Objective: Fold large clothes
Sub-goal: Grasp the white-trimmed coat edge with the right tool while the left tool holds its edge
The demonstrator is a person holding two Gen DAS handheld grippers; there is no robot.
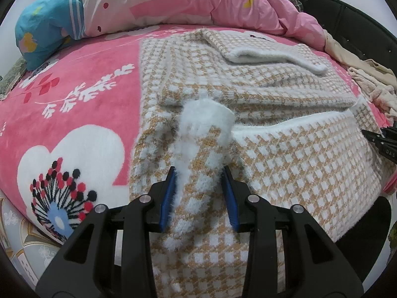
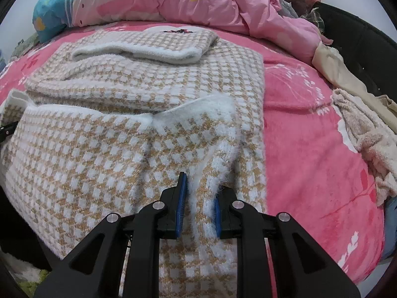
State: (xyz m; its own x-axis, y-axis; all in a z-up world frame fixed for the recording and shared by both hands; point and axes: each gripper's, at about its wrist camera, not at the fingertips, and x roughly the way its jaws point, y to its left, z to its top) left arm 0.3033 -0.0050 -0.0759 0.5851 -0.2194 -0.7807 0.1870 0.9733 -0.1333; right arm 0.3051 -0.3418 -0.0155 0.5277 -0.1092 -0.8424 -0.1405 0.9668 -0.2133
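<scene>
The sweater (image 1: 273, 87) lies spread on the bed (image 1: 86, 104), a fluffy knit in a tan-and-white check, with its collar (image 1: 268, 55) at the far end and one sleeve folded across the body. Its near part is lifted off the bed and drapes over the edge toward the cameras.

The left gripper (image 1: 198, 173) pinches a bunched fold of that near part, a white fuzzy cuff or hem corner standing up just beyond its blue pads (image 1: 167, 198). The right gripper (image 2: 199, 186) is pressed onto a thinner ridge of knit on the other side, close to the sweater's edge. Holding both sides at once keeps the near part taut and level, so it looks ready to be carried forward over the body as one straight fold rather than sagging in the middle.

Beyond the sweater a pink quilt (image 1: 198, 0) is heaped at the head of the bed. Other clothes (image 2: 367, 134), beige and pale, lie off to the right, clear of the fold.
</scene>
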